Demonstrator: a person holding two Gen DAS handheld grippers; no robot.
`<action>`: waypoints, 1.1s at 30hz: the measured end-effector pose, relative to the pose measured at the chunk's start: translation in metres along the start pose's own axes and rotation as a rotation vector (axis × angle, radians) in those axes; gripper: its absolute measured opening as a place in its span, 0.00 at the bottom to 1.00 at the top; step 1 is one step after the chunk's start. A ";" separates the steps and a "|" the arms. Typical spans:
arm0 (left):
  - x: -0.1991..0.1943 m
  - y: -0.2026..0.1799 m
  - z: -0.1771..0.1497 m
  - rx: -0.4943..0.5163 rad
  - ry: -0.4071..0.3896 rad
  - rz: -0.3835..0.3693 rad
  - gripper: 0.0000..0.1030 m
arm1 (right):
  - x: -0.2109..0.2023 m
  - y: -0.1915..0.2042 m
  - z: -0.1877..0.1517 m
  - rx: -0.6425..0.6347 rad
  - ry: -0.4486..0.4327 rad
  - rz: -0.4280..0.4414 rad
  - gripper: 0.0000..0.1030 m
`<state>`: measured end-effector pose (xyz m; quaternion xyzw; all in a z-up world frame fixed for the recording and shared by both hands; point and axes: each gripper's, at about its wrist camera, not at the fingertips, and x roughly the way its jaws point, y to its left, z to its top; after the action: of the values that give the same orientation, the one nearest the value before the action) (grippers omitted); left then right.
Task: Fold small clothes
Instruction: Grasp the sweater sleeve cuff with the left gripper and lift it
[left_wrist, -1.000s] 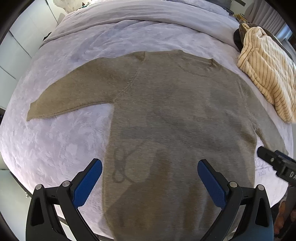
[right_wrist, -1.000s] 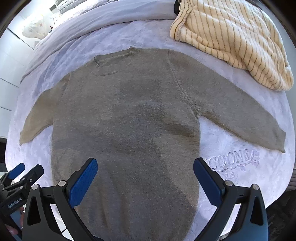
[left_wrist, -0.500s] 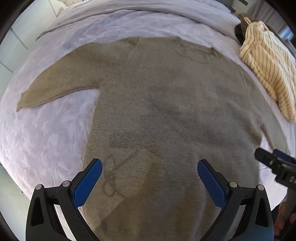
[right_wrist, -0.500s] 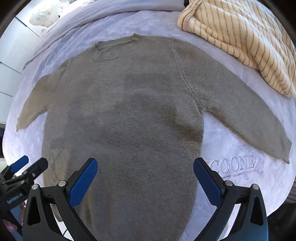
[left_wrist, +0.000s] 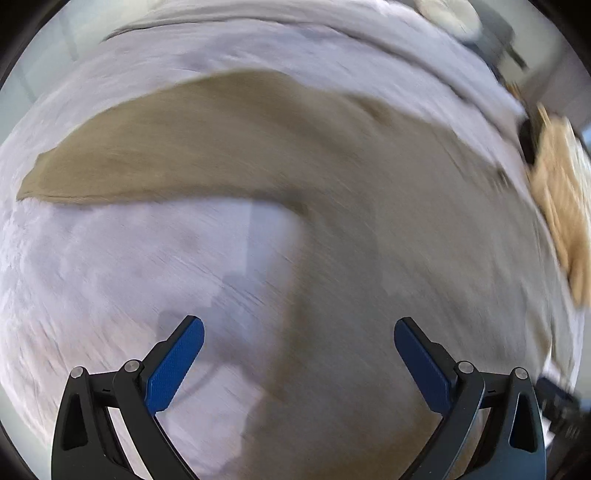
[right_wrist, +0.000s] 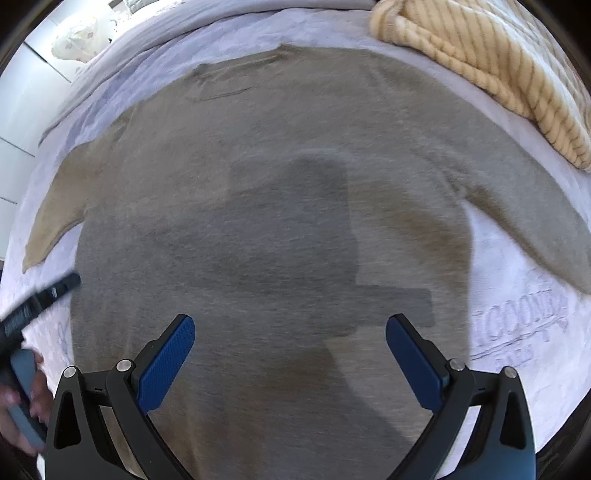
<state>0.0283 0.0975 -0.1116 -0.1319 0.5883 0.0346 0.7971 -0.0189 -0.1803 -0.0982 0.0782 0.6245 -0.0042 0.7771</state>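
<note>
A grey-brown knit sweater (right_wrist: 280, 206) lies flat on the white bedspread (right_wrist: 517, 332), both sleeves spread out. My right gripper (right_wrist: 290, 332) is open, hovering close above the sweater's body, nothing between its blue pads. My left gripper (left_wrist: 299, 336) is open too, over the sweater's left side edge below the armpit. The left sleeve (left_wrist: 140, 162) stretches out to the left in the blurred left wrist view. The sweater (left_wrist: 388, 240) fills the right half there. The left gripper's finger (right_wrist: 40, 295) shows at the left edge of the right wrist view, with a hand (right_wrist: 22, 406) below it.
A cream striped knit garment (right_wrist: 491, 62) lies heaped at the bed's far right, also visible as the cream garment (left_wrist: 561, 206). The bedspread carries embroidered lettering (right_wrist: 517, 317) right of the sweater. A white cupboard front (right_wrist: 22, 110) stands past the bed on the left.
Both grippers have dropped closer to the sweater. The left one has swung left toward the side edge and sleeve, blurring its view. Both stay open.
</note>
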 end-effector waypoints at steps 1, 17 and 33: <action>0.000 0.017 0.009 -0.032 -0.031 0.005 1.00 | 0.001 0.005 0.000 -0.013 -0.005 0.000 1.00; 0.028 0.222 0.084 -0.465 -0.276 -0.003 1.00 | 0.019 0.075 0.011 -0.104 -0.003 0.026 1.00; -0.031 0.159 0.114 -0.192 -0.466 -0.305 0.06 | 0.006 0.069 -0.001 -0.073 -0.042 0.068 1.00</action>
<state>0.0911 0.2828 -0.0780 -0.2819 0.3567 -0.0007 0.8907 -0.0112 -0.1115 -0.0967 0.0708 0.6047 0.0434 0.7921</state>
